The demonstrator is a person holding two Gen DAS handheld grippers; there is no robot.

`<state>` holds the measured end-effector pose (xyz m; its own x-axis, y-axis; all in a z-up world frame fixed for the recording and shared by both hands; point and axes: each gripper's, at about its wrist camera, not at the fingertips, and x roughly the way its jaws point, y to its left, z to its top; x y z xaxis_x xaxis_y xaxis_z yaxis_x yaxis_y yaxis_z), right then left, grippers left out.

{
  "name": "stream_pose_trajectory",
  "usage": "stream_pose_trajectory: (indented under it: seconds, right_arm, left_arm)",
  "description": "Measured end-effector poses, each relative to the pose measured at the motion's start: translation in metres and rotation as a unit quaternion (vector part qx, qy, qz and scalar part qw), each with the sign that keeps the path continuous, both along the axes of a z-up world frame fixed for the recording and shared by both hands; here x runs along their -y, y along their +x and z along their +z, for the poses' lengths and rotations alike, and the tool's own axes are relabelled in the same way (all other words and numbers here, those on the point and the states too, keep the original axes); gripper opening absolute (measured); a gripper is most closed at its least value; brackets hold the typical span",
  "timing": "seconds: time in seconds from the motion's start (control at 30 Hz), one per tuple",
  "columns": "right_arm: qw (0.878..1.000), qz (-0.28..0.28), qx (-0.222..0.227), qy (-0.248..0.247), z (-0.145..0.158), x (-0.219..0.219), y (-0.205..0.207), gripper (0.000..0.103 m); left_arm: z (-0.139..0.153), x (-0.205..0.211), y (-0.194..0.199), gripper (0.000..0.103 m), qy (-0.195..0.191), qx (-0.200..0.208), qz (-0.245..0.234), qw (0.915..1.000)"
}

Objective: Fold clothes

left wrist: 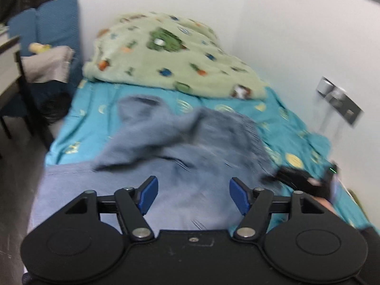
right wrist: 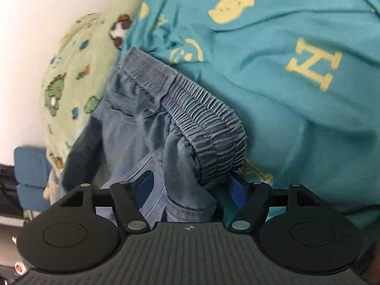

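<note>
Left wrist view: left gripper (left wrist: 193, 196), jaws apart and empty, over blurred blue trousers (left wrist: 180, 142); green blanket (left wrist: 171, 54) at 12 o'clock. Right wrist view alone resolves the elastic waistband (right wrist: 201, 121) lying between the parted, unpressing pads of the right gripper (right wrist: 192, 190).

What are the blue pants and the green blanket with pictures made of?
The blue pants look like soft, matte woven cotton, maybe light denim: visible stitched seams and a gathered elastic waistband. The green blanket looks like fluffy fleece: its surface is fuzzy and puffy, though blur leaves that uncertain.
</note>
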<state>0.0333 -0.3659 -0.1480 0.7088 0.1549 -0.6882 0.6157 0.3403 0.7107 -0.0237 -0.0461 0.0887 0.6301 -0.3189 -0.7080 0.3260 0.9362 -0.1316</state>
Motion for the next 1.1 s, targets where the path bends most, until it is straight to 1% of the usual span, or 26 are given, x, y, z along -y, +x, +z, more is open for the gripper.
stream_pose_trajectory:
  seconds: [0.03, 0.07, 0.1, 0.17, 0.2, 0.27, 0.37, 0.4, 0.53, 0.6, 0.63, 0.7, 0.77, 0.83, 0.9, 0.97, 1.0, 1.03, 1.07, 1.1]
  right_arm:
    - [1.0, -0.001, -0.002, -0.012, 0.002, 0.0, 0.002, 0.052]
    - [1.0, 0.0, -0.006, -0.028, 0.005, 0.0, 0.003, 0.034]
    - [0.999, 0.001, -0.009, -0.043, 0.008, 0.0, 0.004, 0.024]
    - [0.997, 0.016, -0.01, -0.072, 0.014, -0.002, 0.008, 0.021]
    - [0.996, 0.02, -0.008, -0.085, 0.018, -0.004, 0.009, 0.019]
    - [0.994, 0.024, -0.001, -0.107, 0.025, -0.006, 0.009, 0.018]
    - [0.991, 0.02, 0.02, -0.134, 0.035, -0.004, 0.007, 0.016]
    - [0.989, 0.02, 0.027, -0.143, 0.039, -0.004, 0.007, 0.015]
    - [0.982, 0.02, 0.055, -0.18, 0.058, -0.004, 0.006, 0.012]
    - [0.975, 0.025, 0.07, -0.209, 0.072, -0.006, 0.008, 0.01]
    - [0.971, 0.028, 0.079, -0.224, 0.08, -0.008, 0.01, 0.01]
    - [0.961, 0.028, 0.097, -0.256, 0.097, -0.011, 0.01, 0.009]
    - [0.953, 0.029, 0.11, -0.28, 0.109, -0.01, 0.011, 0.009]
    - [0.947, 0.028, 0.118, -0.298, 0.119, -0.006, 0.012, 0.008]
    - [0.945, 0.024, 0.115, -0.304, 0.125, 0.001, 0.013, 0.008]
    - [0.944, 0.019, 0.106, -0.311, 0.129, 0.008, 0.011, 0.008]
    - [0.942, 0.021, 0.095, -0.322, 0.129, 0.009, 0.01, 0.008]
    - [0.939, 0.028, 0.077, -0.334, 0.125, 0.01, 0.011, 0.008]
    - [0.94, 0.034, 0.051, -0.337, 0.117, 0.012, 0.014, 0.008]
    - [0.943, 0.042, 0.018, -0.328, 0.104, 0.016, 0.018, 0.008]
  left_arm:
    - [0.005, 0.002, -0.004, 0.064, -0.009, -0.012, -0.007, 0.9999]
    - [0.01, 0.003, -0.009, 0.064, -0.018, -0.022, -0.014, 0.9995]
    - [0.016, 0.006, -0.013, 0.064, -0.021, -0.02, -0.019, 0.9994]
    - [0.026, 0.01, -0.02, 0.066, -0.02, -0.013, -0.016, 0.9996]
    - [0.028, 0.011, -0.02, 0.068, -0.028, -0.021, -0.011, 0.9993]
    - [0.032, 0.013, -0.021, 0.068, -0.041, -0.036, -0.001, 0.9985]
    - [0.038, 0.014, -0.028, 0.068, -0.042, -0.026, 0.003, 0.9988]
    - [0.039, 0.014, -0.03, 0.068, -0.044, -0.028, -0.002, 0.9986]
    - [0.039, 0.014, -0.027, 0.068, -0.058, -0.054, -0.012, 0.9968]
    - [0.037, 0.015, -0.02, 0.068, -0.06, -0.072, -0.004, 0.9956]
    - [0.036, 0.015, -0.018, 0.068, -0.063, -0.073, 0.001, 0.9954]
    - [0.037, 0.017, -0.021, 0.068, -0.051, -0.055, -0.003, 0.9972]
    - [0.037, 0.018, -0.024, 0.068, -0.05, -0.045, -0.005, 0.9978]
    - [0.034, 0.018, -0.021, 0.068, -0.053, -0.06, -0.003, 0.9968]
    - [0.032, 0.02, -0.018, 0.068, -0.051, -0.067, -0.004, 0.9964]
    - [0.03, 0.019, -0.016, 0.069, -0.046, -0.048, -0.006, 0.9978]
    - [0.028, 0.015, -0.014, 0.07, -0.042, -0.033, 0.0, 0.9986]
    - [0.025, 0.012, -0.013, 0.071, -0.039, -0.018, 0.006, 0.9991]
    - [0.022, 0.008, -0.011, 0.071, -0.035, -0.003, 0.012, 0.9993]
    - [0.019, 0.004, -0.01, 0.072, -0.032, 0.01, 0.019, 0.9992]
